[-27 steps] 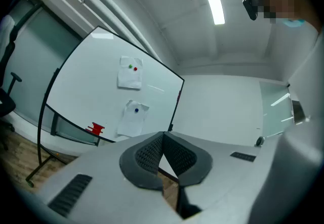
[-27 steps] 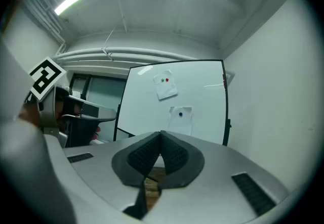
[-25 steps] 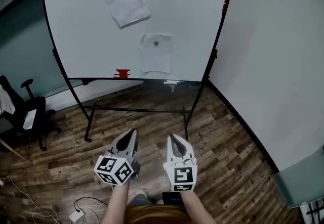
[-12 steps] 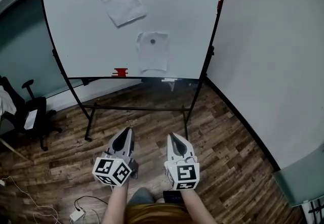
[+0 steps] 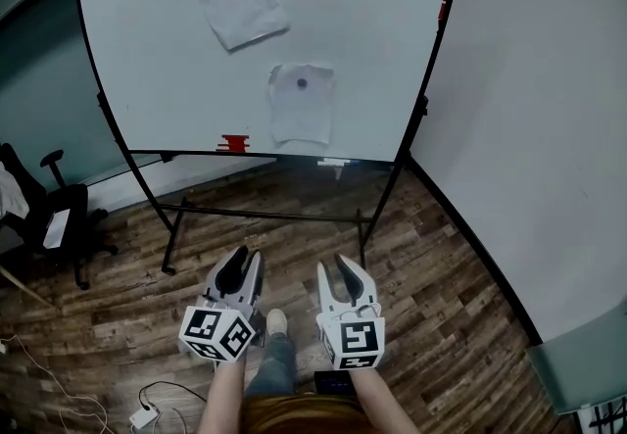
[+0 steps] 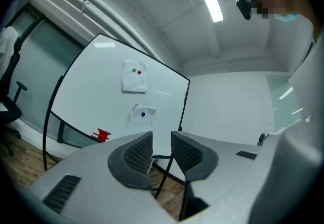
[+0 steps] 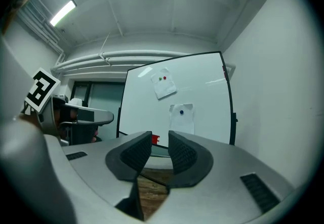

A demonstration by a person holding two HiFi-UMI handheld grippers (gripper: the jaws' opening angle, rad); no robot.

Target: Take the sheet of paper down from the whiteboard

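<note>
A whiteboard (image 5: 147,60) on a wheeled stand carries two sheets of paper. The upper sheet (image 5: 240,6) hangs tilted under a green and a red magnet. The lower sheet (image 5: 301,109) is pinned by one dark blue magnet. Both grippers are held low over the floor, well short of the board. My left gripper (image 5: 243,263) is open with nothing between its jaws, and so is my right gripper (image 5: 338,270). In the left gripper view the lower sheet (image 6: 142,117) shows just above the open left gripper (image 6: 161,139). In the right gripper view the lower sheet (image 7: 182,117) shows above the open right gripper (image 7: 160,139).
A red object (image 5: 235,142) sits on the board's bottom rail. The stand's legs and crossbar (image 5: 265,217) reach over the wood floor. A white wall (image 5: 549,128) runs along the right. A black office chair (image 5: 49,207) stands at left; cables (image 5: 147,412) lie near my feet.
Both grippers, shut a second ago, now have their jaws apart. A foot has stepped forward between them, and the board looks slightly nearer.
</note>
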